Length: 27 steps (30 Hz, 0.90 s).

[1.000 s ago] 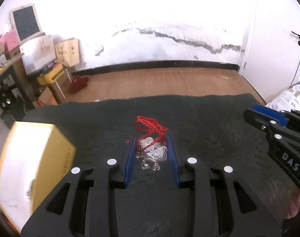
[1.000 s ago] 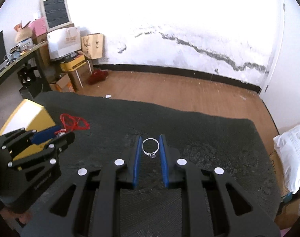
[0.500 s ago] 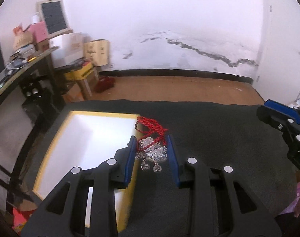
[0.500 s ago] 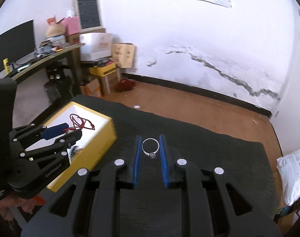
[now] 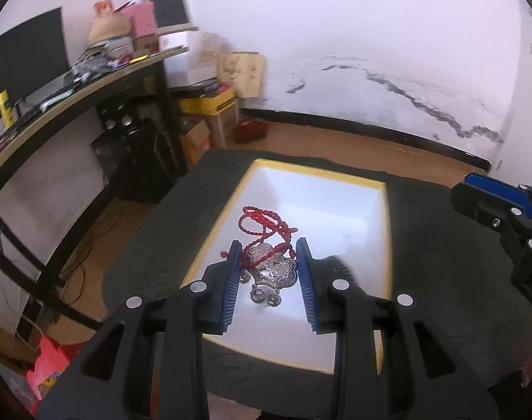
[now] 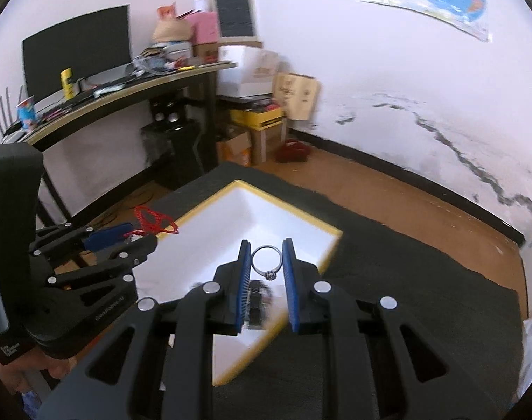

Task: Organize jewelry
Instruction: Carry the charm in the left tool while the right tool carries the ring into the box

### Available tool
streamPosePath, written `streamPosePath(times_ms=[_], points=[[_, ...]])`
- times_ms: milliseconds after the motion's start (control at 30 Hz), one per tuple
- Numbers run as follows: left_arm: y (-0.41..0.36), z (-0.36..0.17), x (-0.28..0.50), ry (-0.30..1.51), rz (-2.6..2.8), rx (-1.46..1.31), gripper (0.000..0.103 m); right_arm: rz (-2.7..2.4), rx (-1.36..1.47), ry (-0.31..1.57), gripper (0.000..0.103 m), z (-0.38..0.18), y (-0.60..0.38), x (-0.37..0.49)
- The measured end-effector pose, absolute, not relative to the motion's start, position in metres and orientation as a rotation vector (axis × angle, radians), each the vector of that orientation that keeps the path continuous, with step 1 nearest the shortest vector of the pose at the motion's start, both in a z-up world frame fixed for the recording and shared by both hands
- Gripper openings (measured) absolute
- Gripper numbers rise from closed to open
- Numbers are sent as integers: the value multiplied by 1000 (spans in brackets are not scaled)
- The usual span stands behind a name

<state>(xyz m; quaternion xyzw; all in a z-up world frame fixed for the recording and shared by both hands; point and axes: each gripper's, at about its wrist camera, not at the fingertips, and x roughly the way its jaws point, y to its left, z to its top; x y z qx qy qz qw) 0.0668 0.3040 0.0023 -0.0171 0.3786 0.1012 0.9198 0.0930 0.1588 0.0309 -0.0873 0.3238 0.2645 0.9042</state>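
My left gripper (image 5: 267,262) is shut on a silver lock pendant (image 5: 271,271) with a red cord (image 5: 262,222), held above the white inside of a yellow-rimmed box (image 5: 385,231). My right gripper (image 6: 266,262) is shut on a silver ring (image 6: 267,260) and holds it above the same box (image 6: 330,245). The left gripper (image 6: 126,241) with its red cord (image 6: 154,218) shows at the left in the right wrist view. The right gripper's blue-padded finger (image 5: 490,192) shows at the right edge of the left wrist view.
The box sits on a dark cloth-covered table (image 5: 441,245). A desk (image 6: 126,91) with a monitor (image 6: 77,49) and clutter stands to the left. Cardboard boxes (image 6: 259,133) line the wall. Wooden floor (image 6: 406,192) lies beyond the table.
Both grippers have lifted and swung left, each with its piece still held. The box has come from the left side to directly beneath both grippers.
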Motion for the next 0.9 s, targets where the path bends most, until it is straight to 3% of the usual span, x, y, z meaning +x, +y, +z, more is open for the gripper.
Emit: streamPosePath(times_ms=[367,900], points=[[358,-40,67,836,256,-100,31,617,-226,736,19,-12,231,107],[364,-86,102,898,240,-107,31,598,-242,811,19,-64,230,140]])
